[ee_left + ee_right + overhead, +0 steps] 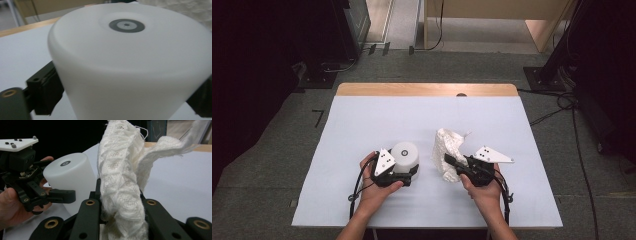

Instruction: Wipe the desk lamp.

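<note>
Slippage threatens: your left gripper [408,172] has its jaws clamped on the smooth tapered white cylinder [405,156], while your right gripper [455,163] pinches the loose knitted cloth [448,145], which could snag.

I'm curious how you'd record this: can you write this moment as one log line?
left gripper: shut on cup | right gripper: shut on cloth | cup: upside down on table | cloth: bunched, beside cup

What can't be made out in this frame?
- Cup base: cut off by the bottom edge in the left gripper view, behind the left gripper in the high view.
- Cloth lower end: hidden between the right gripper's jaws.
- Grey ring mark on the cup: blurred, no detail readable.
</note>
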`<state>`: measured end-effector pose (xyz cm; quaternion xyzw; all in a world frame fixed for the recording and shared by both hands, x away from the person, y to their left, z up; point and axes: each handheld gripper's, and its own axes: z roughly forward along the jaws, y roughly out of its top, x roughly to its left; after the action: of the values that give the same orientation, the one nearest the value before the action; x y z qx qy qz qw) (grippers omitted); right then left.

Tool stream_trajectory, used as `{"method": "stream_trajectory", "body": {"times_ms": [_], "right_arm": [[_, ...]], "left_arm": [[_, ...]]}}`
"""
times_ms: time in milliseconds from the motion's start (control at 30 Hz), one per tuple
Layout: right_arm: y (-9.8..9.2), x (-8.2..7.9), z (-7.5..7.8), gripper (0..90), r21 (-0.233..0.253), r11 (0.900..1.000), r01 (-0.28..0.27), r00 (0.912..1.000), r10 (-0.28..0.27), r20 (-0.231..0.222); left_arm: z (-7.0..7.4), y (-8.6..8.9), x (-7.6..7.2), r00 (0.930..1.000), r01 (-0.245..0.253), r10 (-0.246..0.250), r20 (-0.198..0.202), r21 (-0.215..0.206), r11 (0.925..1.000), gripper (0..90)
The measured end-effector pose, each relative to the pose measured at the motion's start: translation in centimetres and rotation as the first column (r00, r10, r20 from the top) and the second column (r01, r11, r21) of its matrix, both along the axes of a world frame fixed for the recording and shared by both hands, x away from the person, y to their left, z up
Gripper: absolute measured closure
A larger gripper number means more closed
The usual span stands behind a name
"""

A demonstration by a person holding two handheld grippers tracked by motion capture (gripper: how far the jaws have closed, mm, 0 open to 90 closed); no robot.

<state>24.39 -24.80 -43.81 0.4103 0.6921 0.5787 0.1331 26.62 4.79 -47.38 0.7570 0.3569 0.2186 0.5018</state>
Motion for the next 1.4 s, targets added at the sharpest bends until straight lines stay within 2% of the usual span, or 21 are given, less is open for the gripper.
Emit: {"method": "stream_trajectory", "body": {"times_ms": [67, 133, 200, 267, 333, 433, 500, 533, 567, 600, 633, 700, 767, 800, 833, 867, 1000, 1100, 1200, 1300, 1400], "right_arm": [[0.0, 0.0, 0.0, 76.1, -0.006, 1.000, 0.001, 1.0000, -0.001, 0.002], [0.0, 0.1, 0.0, 76.1, -0.002, 1.000, 0.002, 1.0000, -0.002, 0.000], [0.0, 0.1, 0.0, 76.1, -0.001, 1.000, 0.001, 1.0000, -0.001, -0.001], [0.1, 0.1, 0.0, 76.1, -0.005, 1.000, -0.001, 1.0000, 0.001, 0.001], [0.2, 0.0, 0.0, 76.1, -0.007, 1.000, -0.006, 1.0000, 0.006, -0.004], [0.3, 0.0, -0.1, 76.1, -0.011, 1.000, -0.005, 1.0000, 0.005, 0.001], [0.3, 0.1, -0.1, 76.1, -0.011, 1.000, -0.008, 1.0000, 0.008, 0.006], [0.3, 0.0, 0.0, 76.1, -0.009, 1.000, -0.011, 0.9999, 0.011, 0.005], [0.3, 0.0, 0.0, 76.1, -0.012, 1.000, -0.012, 0.9999, 0.012, 0.006], [0.3, -0.1, 0.2, 76.1, -0.013, 1.000, -0.013, 0.9999, 0.013, 0.009], [0.3, -0.1, 0.3, 76.2, -0.011, 1.000, -0.017, 0.9997, 0.017, 0.017], [0.4, -0.3, 0.7, 76.1, -0.007, 1.000, -0.027, 0.9993, 0.027, 0.026], [0.6, -0.5, 1.2, 76.1, -0.008, 0.999, -0.046, 0.9979, 0.046, 0.045], [0.8, -0.7, 1.4, 76.1, -0.007, 0.998, -0.057, 0.9969, 0.058, 0.053], [1.0, -0.8, 1.6, 76.1, -0.013, 0.997, -0.070, 0.9953, 0.071, 0.066], [1.2, -1.0, 1.7, 76.1, -0.017, 0.997, -0.079, 0.9941, 0.080, 0.073], [1.9, -1.4, 2.0, 75.9, -0.024, 0.992, -0.126, 0.9876, 0.128, 0.091], [2.4, -1.6, 2.1, 75.9, -0.042, 0.988, -0.149, 0.9823, 0.153, 0.108], [2.7, -1.7, 2.0, 75.8, -0.056, 0.986, -0.158, 0.9804, 0.164, 0.110], [2.8, -1.6, 1.7, 75.6, -0.053, 0.986, -0.161, 0.9818, 0.165, 0.094], [2.8, -1.3, 1.2, 75.5, -0.051, 0.986, -0.157, 0.9842, 0.160, 0.076]], "left_arm": [[-0.3, -0.3, -0.7, 0.9980, -0.062, 0.062, -0.017, -0.031, 0.9976, 0.3], [-0.5, -1.2, -1.3, 0.9921, -0.125, 0.125, -0.011, -0.008, 0.9921, 0.0], [-0.5, -1.9, -1.6, 0.9878, -0.155, 0.155, 0.002, -0.005, 0.9878, 0.0], [-0.3, -2.2, -1.6, 0.9795, -0.201, 0.201, 0.010, 0.013, 0.9795, 2.2], [-0.2, -2.2, -1.5, 0.9802, -0.198, 0.198, -0.005, 0.007, 0.9802, 5.1], [-0.3, -2.2, -1.6, 0.9819, -0.190, 0.190, 0.005, 0.006, 0.9818, 7.7], [-0.2, -1.9, -1.4, 0.9874, -0.158, 0.158, 0.009, 0.011, 0.9873, 8.0], [-0.1, -1.7, -1.2, 0.9930, -0.118, 0.118, 0.002, 0.009, 0.9929, 8.0], [0.1, -1.4, -0.9, 0.9980, -0.062, 0.062, -0.009, -0.012, 0.9980, 8.1], [0.3, -1.0, -0.7, 0.9999, 0.005, -0.006, -0.014, -0.046, 0.9989, 8.2], [0.6, -0.5, -0.5, 0.9963, 0.077, -0.080, -0.030, -0.084, 0.9935, 8.2], [1.4, 0.1, 0.1, 0.9736, 0.206, -0.218, -0.066, -0.156, 0.9660, 8.2], [1.9, 0.3, 0.3, 0.9701, 0.213, -0.230, -0.079, -0.174, 0.9614, 8.1], [2.0, 0.4, 0.5, 0.9660, 0.220, -0.240, -0.097, -0.184, 0.9582, 8.1], [2.0, 0.4, 0.7, 0.9573, 0.237, -0.263, -0.120, -0.195, 0.9517, 8.1], [1.9, 0.4, 0.7, 0.9515, 0.253, -0.281, -0.125, -0.201, 0.9463, 8.1], [1.7, -0.3, 0.5, 0.9477, 0.273, -0.292, -0.128, -0.147, 0.9507, 8.2], [1.7, -0.8, 0.2, 0.9393, 0.302, -0.318, -0.128, -0.131, 0.9442, 8.1], [1.8, -1.1, 0.1, 0.9400, 0.303, -0.319, -0.121, -0.132, 0.9437, 8.2], [2.1, -1.1, 0.1, 0.9388, 0.302, -0.322, -0.121, -0.163, 0.9394, 8.1], [2.4, -1.1, 0.1, 0.9433, 0.296, -0.314, -0.108, -0.155, 0.9426, 8.1]]}}
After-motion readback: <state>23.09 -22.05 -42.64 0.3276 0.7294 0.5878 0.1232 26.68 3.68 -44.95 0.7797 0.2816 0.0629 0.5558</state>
